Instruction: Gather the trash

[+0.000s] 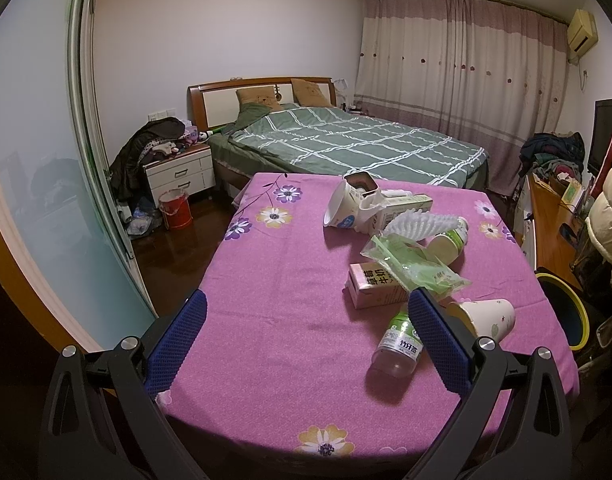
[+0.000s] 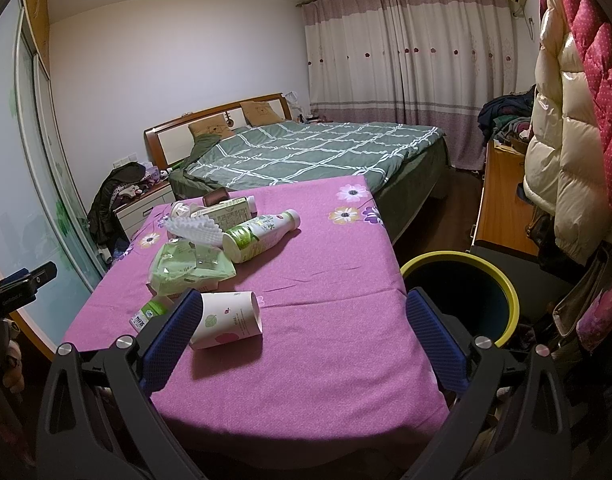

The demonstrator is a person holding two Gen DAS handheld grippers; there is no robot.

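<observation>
You're at the start: both grippers, left and right, hang with fingers spread and empty, so take the cup near the table's right edge to the bin beside it.

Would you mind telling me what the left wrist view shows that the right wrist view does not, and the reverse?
Only the left wrist view shows the red bucket on the floor and the pink milk carton. Only the right wrist view shows the puffy coats hanging at right, plus the other gripper's tip at the left edge. Both share the purple tablecloth, paper cup, green wrapper and yellow-rimmed bin, with each view's own jaws open.
</observation>
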